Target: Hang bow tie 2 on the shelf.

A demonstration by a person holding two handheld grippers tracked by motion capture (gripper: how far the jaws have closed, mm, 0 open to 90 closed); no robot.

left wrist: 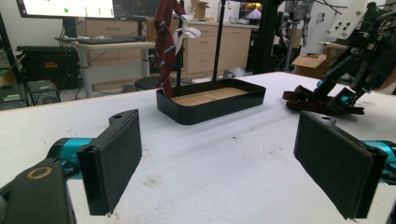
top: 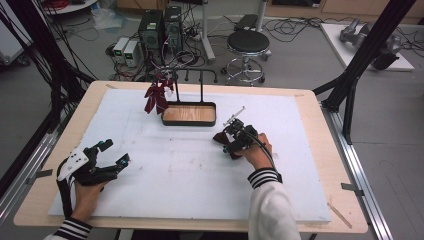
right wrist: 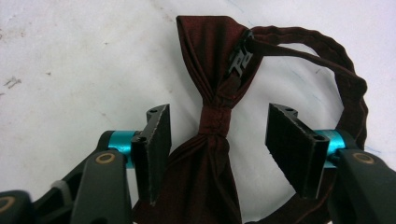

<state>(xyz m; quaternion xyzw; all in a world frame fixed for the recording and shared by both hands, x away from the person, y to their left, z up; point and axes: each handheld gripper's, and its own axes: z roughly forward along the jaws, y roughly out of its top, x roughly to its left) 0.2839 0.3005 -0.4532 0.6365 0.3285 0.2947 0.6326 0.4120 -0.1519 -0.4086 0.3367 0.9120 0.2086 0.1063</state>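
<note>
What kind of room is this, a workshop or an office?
Probably a research lab. Computer towers and tangled cables sit on the floor beyond the table, a black frame stands beside it, and a monitor glows on a desk.

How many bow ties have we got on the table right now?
2. One dark red bow tie lies flat on the white board, between the open jaws of the right gripper. The other bow tie hangs on the black stand at the back.

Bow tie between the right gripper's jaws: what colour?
Dark maroon bow tie, clearest in the right gripper view.
</note>
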